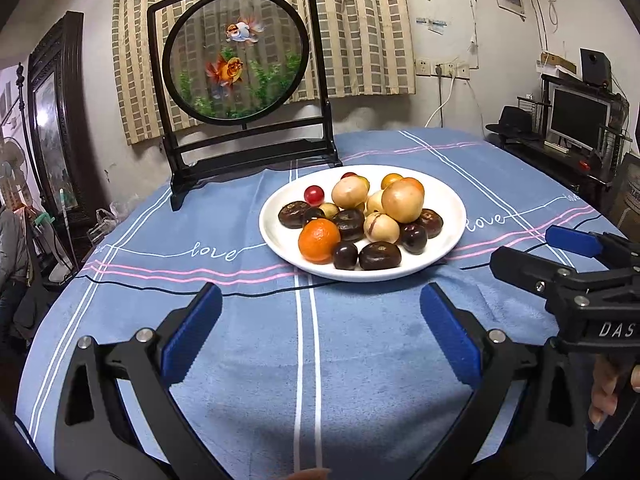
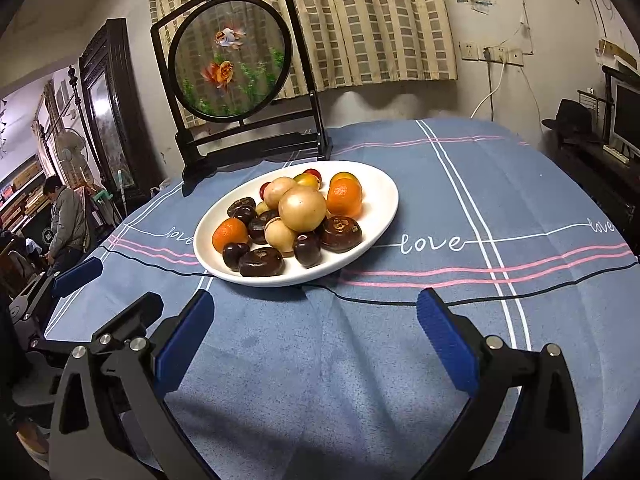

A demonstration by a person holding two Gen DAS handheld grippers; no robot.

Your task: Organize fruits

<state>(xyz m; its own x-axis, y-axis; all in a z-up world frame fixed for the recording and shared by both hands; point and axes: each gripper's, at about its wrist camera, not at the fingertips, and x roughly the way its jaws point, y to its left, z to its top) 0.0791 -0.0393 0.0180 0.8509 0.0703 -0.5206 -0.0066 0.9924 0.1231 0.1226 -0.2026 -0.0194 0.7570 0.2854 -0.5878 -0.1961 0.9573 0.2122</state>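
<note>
Fingers [image 1: 192,332] spread wide on left gripper [image 1: 320,332], nothing between but bare cloth [image 1: 360,360]. Same on right gripper [image 2: 316,336]: fingers [image 2: 182,346] fully apart, gripping nothing.

Fruit heaped on plate [image 1: 280,240], ahead of both grippers, apart from every fingertip. From left view, plate straight ahead, just past the tips. From right view, plate ahead and to the left.

Likely handling: round, smooth, prone to rolling and slipping from flat pads. Pale fruit [image 2: 302,208] on top of the heap looks firm and biggest, probably heaviest; best pinched across its widest middle, from above. Orange [image 1: 319,240] at near edge likely softer-skinned, grippy, easy to reach without disturbing the rest. Dark fruit [image 2: 261,262] glossy, squat, possibly slick; take across flat sides. Red one [image 1: 314,195] small, likely delicate, needing a gentle squeeze.

Risk, as a guess: pulling a lower piece could topple the pile, so better taken from top or rim first.
</note>
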